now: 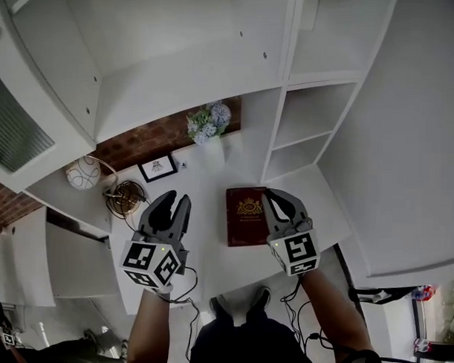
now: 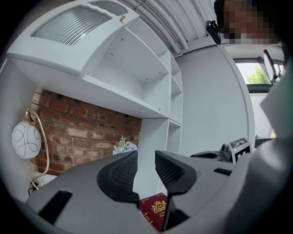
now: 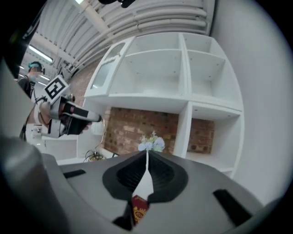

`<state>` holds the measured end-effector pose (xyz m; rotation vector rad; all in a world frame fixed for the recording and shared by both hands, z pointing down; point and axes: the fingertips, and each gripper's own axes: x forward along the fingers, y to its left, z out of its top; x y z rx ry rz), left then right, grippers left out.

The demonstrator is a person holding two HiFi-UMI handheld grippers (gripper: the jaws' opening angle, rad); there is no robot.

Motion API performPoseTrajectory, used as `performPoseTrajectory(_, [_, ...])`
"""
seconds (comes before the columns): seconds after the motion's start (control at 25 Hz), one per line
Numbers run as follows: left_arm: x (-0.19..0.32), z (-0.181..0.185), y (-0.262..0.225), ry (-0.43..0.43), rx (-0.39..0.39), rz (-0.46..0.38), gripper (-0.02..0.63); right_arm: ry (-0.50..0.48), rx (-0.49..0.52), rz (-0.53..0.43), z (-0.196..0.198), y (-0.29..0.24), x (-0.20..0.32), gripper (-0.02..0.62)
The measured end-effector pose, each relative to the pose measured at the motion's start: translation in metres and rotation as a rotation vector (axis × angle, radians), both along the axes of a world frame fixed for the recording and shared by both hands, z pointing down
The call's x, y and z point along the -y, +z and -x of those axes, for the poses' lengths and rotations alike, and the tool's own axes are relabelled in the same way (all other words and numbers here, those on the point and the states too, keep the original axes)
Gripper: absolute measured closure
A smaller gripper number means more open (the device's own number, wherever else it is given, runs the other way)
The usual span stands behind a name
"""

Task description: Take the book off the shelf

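A dark red book (image 1: pixel 244 215) with a gold crest lies flat on the white desk (image 1: pixel 205 176) below the shelves. My right gripper (image 1: pixel 279 199) sits at the book's right edge with its jaws shut; in the right gripper view they (image 3: pixel 146 157) meet with nothing between them, and the book (image 3: pixel 139 209) shows just beneath. My left gripper (image 1: pixel 176 202) hovers over bare desk to the left of the book. Its jaws (image 2: pixel 146 161) stand apart and hold nothing, with the book (image 2: pixel 157 211) visible below them.
A vase of pale blue flowers (image 1: pixel 209 122) stands at the back against the brick wall. A small framed picture (image 1: pixel 157 167), a globe lamp (image 1: pixel 83 172) and coiled cables (image 1: pixel 126 197) are at the left. Empty white shelf compartments (image 1: pixel 303 120) rise at the right.
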<state>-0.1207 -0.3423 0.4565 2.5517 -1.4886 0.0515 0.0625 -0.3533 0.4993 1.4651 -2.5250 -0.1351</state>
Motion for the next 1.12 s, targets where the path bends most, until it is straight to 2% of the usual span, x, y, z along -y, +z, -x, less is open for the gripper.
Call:
performPoseTrajectory(0.2, [-0.004,0.009,-0.039,-0.053,0.004,-0.073,0.51,0.07,0.082,-0.104,-0.014,-0.074,0.001,0.594])
performPoseTrajectory(0.52, [-0.013,0.025,-0.104,-0.133,0.021,-0.187,0.535,0.137,0.129,-0.227,-0.033,-0.151,-0.005,0.595])
performPoseTrajectory(0.84, [-0.035,0.03,-0.145,-0.14,0.012,-0.276,0.535,0.163,0.16,-0.275,-0.038,-0.186,-0.03,0.595])
performPoseTrajectory(1.12, [-0.044,0.025,-0.157,-0.119,-0.003,-0.308,0.534,0.173,0.153,-0.291,-0.042,-0.195,-0.043,0.595])
